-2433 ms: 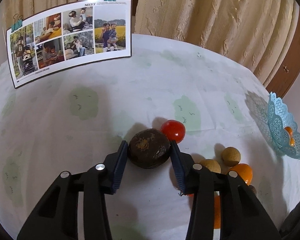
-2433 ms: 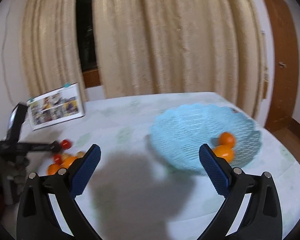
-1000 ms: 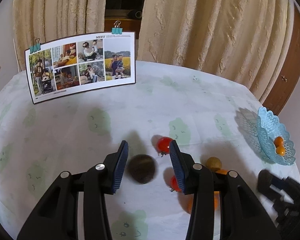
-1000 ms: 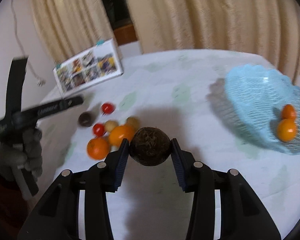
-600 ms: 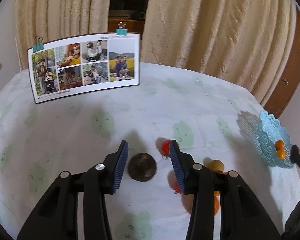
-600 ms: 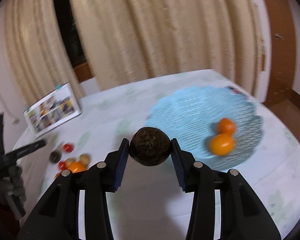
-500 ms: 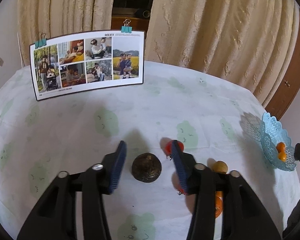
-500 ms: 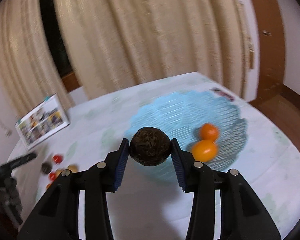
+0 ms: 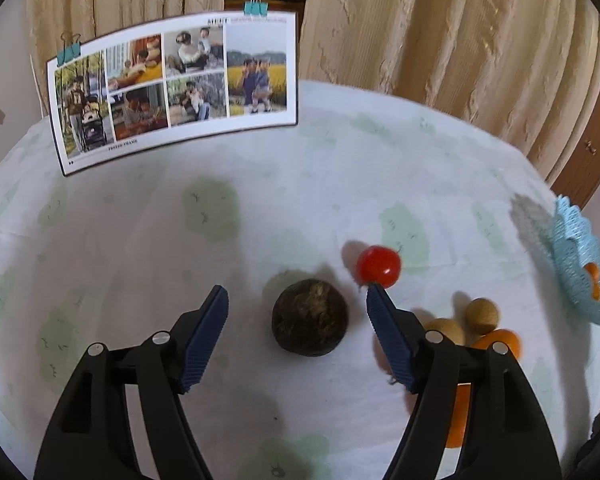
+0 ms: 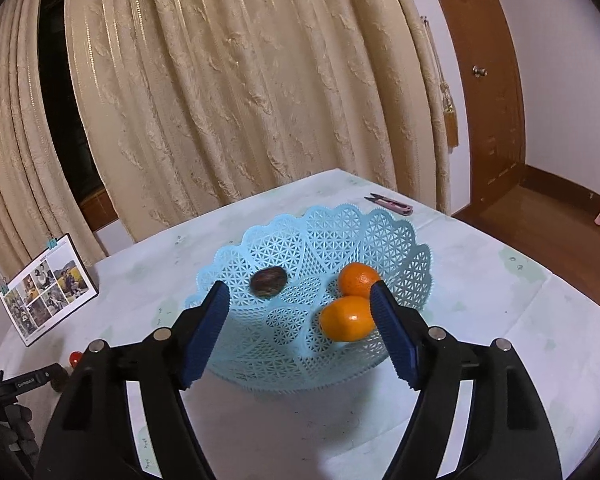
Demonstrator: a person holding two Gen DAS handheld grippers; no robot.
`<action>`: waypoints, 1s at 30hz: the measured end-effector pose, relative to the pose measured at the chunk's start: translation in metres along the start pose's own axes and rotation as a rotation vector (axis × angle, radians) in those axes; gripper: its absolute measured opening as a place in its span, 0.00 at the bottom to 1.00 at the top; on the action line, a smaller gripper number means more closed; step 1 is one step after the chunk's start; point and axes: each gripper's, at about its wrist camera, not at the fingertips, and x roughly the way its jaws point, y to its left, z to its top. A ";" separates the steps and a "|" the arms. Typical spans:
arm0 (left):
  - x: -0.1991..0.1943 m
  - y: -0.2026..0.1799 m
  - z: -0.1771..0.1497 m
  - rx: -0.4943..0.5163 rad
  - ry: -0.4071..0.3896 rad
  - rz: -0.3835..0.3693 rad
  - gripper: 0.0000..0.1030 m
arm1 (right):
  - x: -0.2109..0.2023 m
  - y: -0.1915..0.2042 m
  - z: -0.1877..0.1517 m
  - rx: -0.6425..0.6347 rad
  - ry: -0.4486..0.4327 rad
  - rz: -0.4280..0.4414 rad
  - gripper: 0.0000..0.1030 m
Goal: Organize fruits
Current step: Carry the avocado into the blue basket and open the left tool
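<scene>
- While my right gripper (image 10: 298, 308) hangs over the blue lattice basket (image 10: 396, 236) with its jaws spread wide, one dark brown fruit (image 10: 268, 281) lies inside, apart from two oranges (image 10: 346, 318) that touch each other.
- My left gripper (image 9: 296, 306) has its jaws apart too, with a second dark brown fruit (image 9: 309, 323) on the tablecloth (image 9: 140, 240) between them, touching neither.
- A cherry tomato (image 9: 379, 266) sits just past the right fingertip.
- Two tan round fruits (image 9: 482, 315) and an orange cluster beside that finger.

Basket (image 10: 396, 240) is pale blue plastic lattice, kinda glossy. Dark fruit (image 9: 309, 323) looks rough and matt, tomato (image 9: 378, 266) shiny smooth. Tabletop (image 9: 300, 184) has a soft printed cloth, curtains (image 10: 260, 80) textured fabric.
</scene>
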 end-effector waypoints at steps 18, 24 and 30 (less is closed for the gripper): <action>-0.016 -0.030 -0.001 0.064 -0.029 -0.011 0.40 | -0.009 -0.016 -0.006 0.071 -0.065 -0.036 0.75; -0.034 -0.074 0.004 0.129 -0.061 -0.078 0.40 | -0.020 -0.026 -0.003 0.114 -0.120 -0.094 0.83; -0.044 -0.126 0.009 0.194 -0.072 -0.174 0.40 | -0.022 -0.034 -0.003 0.148 -0.119 -0.112 0.84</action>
